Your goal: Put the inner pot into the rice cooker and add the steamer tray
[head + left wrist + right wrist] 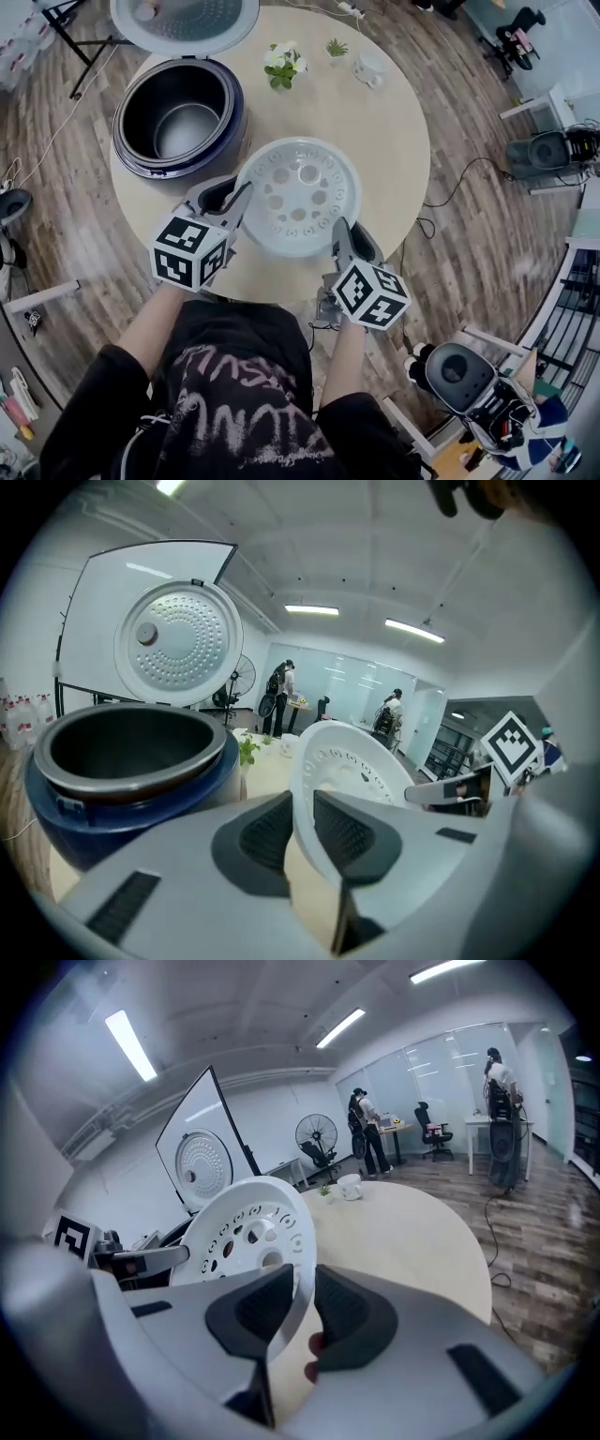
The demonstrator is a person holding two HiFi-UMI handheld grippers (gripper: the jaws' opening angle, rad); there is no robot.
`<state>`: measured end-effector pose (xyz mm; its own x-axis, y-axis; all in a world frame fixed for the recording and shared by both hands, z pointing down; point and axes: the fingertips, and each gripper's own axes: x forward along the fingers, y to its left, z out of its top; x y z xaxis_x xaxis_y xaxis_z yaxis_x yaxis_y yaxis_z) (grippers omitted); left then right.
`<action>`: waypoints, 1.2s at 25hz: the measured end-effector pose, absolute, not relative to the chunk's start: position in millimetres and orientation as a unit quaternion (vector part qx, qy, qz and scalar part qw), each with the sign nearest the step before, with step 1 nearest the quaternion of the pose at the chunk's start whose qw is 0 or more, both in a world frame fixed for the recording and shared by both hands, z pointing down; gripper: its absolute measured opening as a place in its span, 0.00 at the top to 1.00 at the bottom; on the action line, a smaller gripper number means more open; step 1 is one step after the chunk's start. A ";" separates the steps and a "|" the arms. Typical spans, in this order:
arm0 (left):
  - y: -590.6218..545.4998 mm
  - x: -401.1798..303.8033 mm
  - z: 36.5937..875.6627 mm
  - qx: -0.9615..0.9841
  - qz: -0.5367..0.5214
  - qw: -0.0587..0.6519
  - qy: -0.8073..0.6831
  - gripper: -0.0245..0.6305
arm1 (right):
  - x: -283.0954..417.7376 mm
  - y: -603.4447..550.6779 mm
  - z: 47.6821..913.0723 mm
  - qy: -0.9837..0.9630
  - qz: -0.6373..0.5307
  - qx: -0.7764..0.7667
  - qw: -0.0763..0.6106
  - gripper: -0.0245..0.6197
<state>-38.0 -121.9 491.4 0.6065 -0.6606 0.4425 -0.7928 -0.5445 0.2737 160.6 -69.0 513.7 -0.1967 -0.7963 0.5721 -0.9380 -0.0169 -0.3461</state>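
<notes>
The left claw point(236, 195) and right claw point(339, 232) clamp opposite rims of the steamer tray point(298, 195), likely light, stiff, slick plastic best held at its rim.

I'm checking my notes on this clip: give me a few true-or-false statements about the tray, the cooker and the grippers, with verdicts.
1. The left gripper and the right gripper each clamp the rim of the steamer tray. True.
2. The steamer tray already sits in the rice cooker. False: it is held beside the cooker, over the table.
3. The inner pot is in the rice cooker. True.
4. The cooker's lid is shut. False: it stands open.
5. The tray's floor is solid. False: it has round holes.
</notes>
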 end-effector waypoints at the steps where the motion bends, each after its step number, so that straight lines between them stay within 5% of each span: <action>1: -122.9 -39.5 484.5 0.868 0.138 0.225 -0.421 0.84 | 159.5 -71.5 506.4 -0.697 0.338 0.625 0.100 0.84; 14: -146.0 -115.9 392.7 0.847 0.064 0.174 -0.499 0.85 | 88.1 -134.1 420.1 -0.781 0.277 0.555 0.066 0.85; 30: -195.1 -259.6 357.6 0.817 0.030 0.167 -0.551 0.85 | -57.1 -214.5 375.0 -0.837 0.230 0.486 0.106 0.84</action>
